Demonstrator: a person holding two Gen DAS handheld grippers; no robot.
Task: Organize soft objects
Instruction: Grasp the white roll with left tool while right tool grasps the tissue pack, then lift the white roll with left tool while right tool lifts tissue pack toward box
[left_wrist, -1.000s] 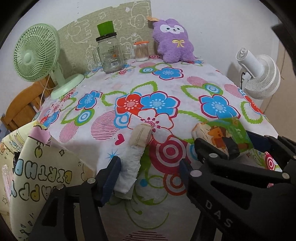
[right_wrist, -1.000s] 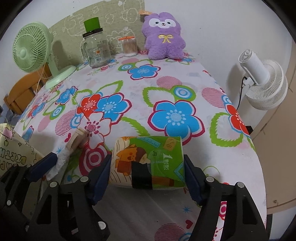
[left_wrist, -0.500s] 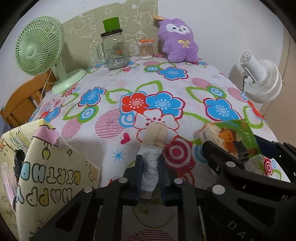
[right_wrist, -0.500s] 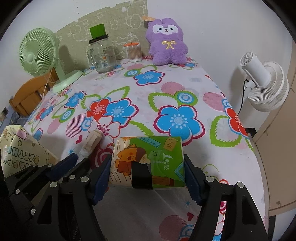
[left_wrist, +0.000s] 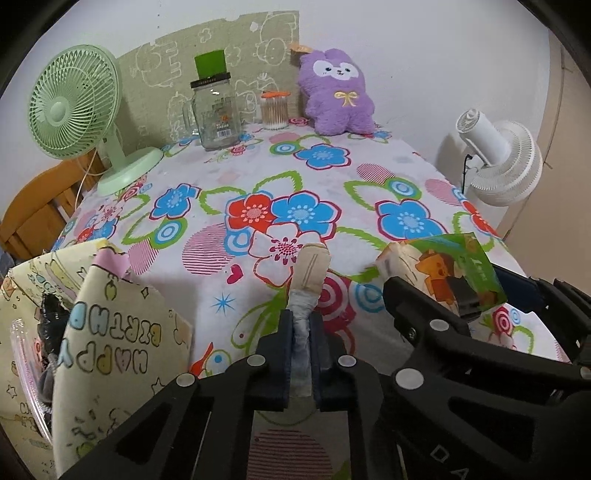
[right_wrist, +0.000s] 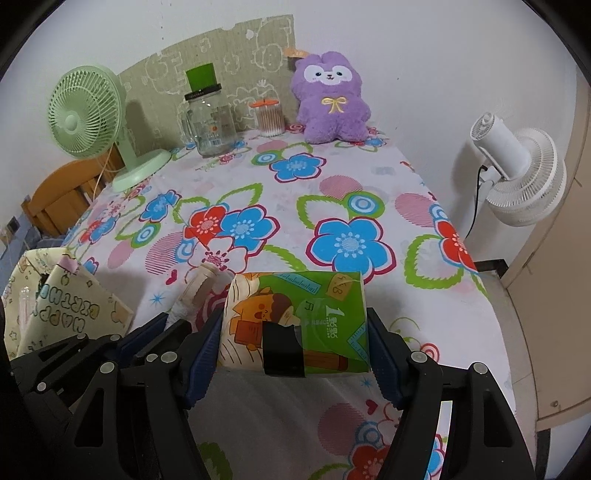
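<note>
My left gripper (left_wrist: 301, 350) is shut on a rolled white and beige sock (left_wrist: 308, 277) that sticks out forward over the flowered tablecloth (left_wrist: 332, 177). The same sock (right_wrist: 197, 286) shows at the left of the right wrist view, between the left gripper's jaws. My right gripper (right_wrist: 295, 328) is shut on a green tissue pack (right_wrist: 295, 317) with a cartoon print, held just above the cloth; the pack (left_wrist: 443, 273) is also at the right of the left wrist view. A purple plush toy (right_wrist: 328, 99) sits upright at the table's far edge.
A cream "Happy Birthday" gift bag (left_wrist: 103, 332) stands open at the near left. At the back stand a green desk fan (left_wrist: 77, 110), a glass jar with a green lid (left_wrist: 214, 110) and a cotton swab tub (left_wrist: 275, 110). A white fan (right_wrist: 517, 166) stands off the table's right edge.
The left gripper's jaws have closed from wide open onto the sock. The right gripper has lifted slightly with the tissue pack still in its grip.
</note>
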